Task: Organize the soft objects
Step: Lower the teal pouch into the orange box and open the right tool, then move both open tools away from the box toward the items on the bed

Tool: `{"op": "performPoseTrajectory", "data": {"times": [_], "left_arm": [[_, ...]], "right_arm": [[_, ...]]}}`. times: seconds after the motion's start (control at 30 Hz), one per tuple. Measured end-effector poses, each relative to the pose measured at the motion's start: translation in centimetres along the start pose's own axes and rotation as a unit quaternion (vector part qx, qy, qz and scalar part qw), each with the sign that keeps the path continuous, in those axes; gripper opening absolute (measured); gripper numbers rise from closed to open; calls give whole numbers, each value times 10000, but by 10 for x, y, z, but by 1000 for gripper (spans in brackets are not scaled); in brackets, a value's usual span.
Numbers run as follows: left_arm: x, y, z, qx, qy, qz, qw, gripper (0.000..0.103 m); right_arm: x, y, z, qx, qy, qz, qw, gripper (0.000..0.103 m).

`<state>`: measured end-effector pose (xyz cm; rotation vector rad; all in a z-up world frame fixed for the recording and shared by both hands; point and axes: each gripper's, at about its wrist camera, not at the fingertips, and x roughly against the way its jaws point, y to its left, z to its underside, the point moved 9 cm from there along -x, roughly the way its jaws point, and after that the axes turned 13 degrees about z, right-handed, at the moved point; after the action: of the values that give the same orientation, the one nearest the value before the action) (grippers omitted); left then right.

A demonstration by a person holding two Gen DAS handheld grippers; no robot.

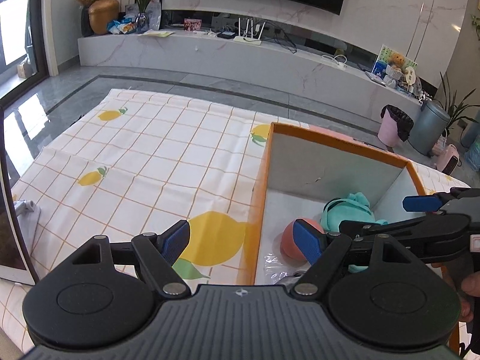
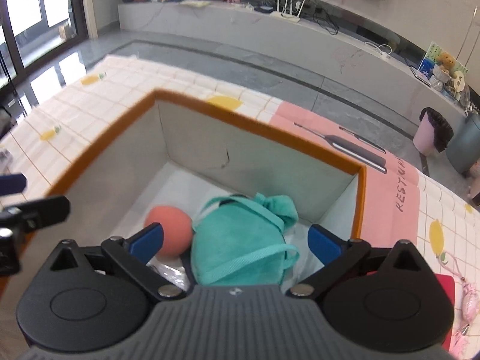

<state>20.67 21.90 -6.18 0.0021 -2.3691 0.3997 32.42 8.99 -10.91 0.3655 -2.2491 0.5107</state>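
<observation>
An orange-rimmed cardboard box (image 2: 255,123) stands on the table. In it lie a teal drawstring pouch (image 2: 240,240) and a coral ball (image 2: 171,228), touching side by side. My right gripper (image 2: 235,240) hangs open over the box with the pouch between its blue pads, which stand apart from the cloth. From the left wrist view the box (image 1: 339,141), pouch (image 1: 351,210) and ball (image 1: 286,243) sit at the right, with the right gripper (image 1: 372,214) above the pouch. My left gripper (image 1: 243,237) is open and holds nothing, astride the box's left wall.
A lemon-print checked cloth (image 1: 150,156) covers the table. A pink printed sheet (image 2: 330,126) lies behind the box. A red item (image 2: 447,288) and a pink charm (image 2: 468,303) lie right of it. Crinkled clear plastic (image 1: 273,267) sits in the box's near corner.
</observation>
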Motion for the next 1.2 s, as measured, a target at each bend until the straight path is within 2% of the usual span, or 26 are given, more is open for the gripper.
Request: {"op": "performPoseTrajectory", "data": {"times": [0.17,0.23,0.3,0.37,0.5,0.6,0.7,0.93,1.03,1.1,1.2], "left_arm": [[8,-2,-3,-32,-80,-59,9999,92],[14,-2,-7,-44,-199,-77,9998,92],[19,-4,-10,-40,-283,-70,9996,92],[23,-7,-12,-73,-307,-13,9995,92],[29,-15,-13,-82,-376,127,9992,92],[39,-26,-17,-141,-520,244,9982,92],[50,-40,-21,-139,-675,393,9968,92],[69,-89,-24,-521,-914,556,9929,92],[69,-114,-20,-637,-881,713,9915,92],[68,-130,-17,-705,-861,824,9904,92],[67,-153,-12,-863,-855,937,9882,92]], "right_arm": [[23,0,-6,3,-331,-113,9994,100],[38,-4,-10,-110,-622,-85,9980,100],[53,-6,-11,-143,-673,-214,9974,100],[67,-11,-12,-160,-718,-337,9967,100],[101,-32,-11,-216,-1008,-241,9944,100],[127,-64,-7,-478,-1387,36,9892,100],[144,-102,3,-616,-1535,364,9855,100],[148,-203,48,-1016,-1238,1219,9795,100],[143,-243,71,-1263,-1098,1549,9736,100],[137,-271,86,-1557,-1049,1837,9649,100],[122,-311,112,-2244,-945,2218,9442,100]]}}
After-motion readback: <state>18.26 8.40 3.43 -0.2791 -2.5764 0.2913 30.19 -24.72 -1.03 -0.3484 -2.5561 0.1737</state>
